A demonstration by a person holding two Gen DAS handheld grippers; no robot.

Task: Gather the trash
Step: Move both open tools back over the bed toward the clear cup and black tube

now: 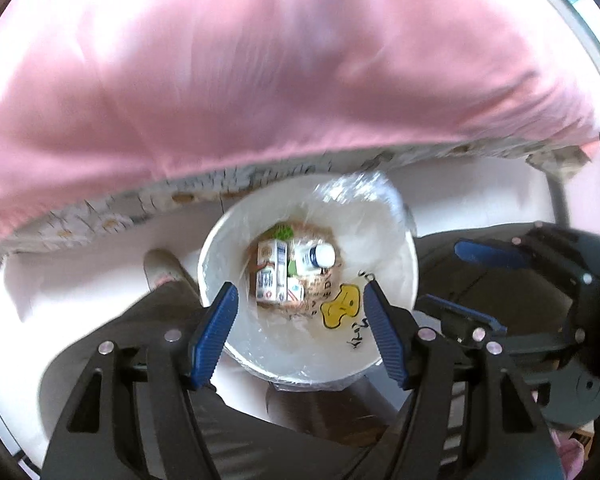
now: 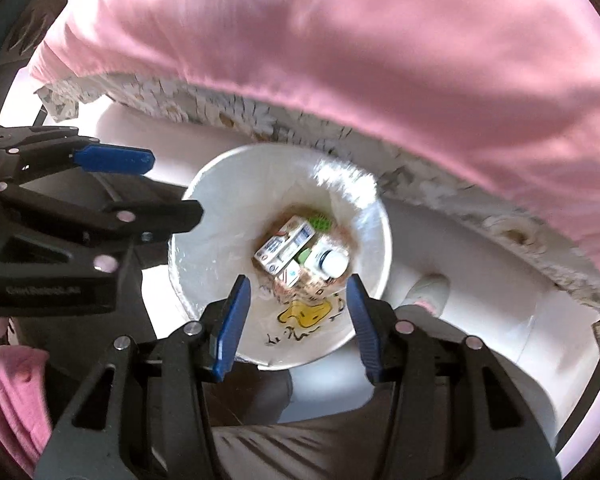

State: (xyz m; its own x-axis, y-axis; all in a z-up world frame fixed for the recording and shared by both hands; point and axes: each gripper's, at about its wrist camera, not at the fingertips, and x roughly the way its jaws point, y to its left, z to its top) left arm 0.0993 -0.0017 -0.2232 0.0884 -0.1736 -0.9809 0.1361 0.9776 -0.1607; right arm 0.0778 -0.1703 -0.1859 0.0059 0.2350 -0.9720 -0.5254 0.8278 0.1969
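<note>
Trash bin (image 1: 236, 236) holds milk cartons (image 1: 271, 276), white-capped bottle (image 1: 318, 258); left gripper (image 1: 300, 308), right gripper (image 2: 298, 300) above, jaws apart, empty.

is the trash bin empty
No, the white bin already holds trash at its bottom: a carton and a white-capped bottle lying side by side.

I am holding my left gripper (image 1: 302, 334) and right gripper (image 2: 296, 330) side by side above the white bin (image 1: 396, 216), both pointing steeply down, jaws parted and gripping nothing.
</note>
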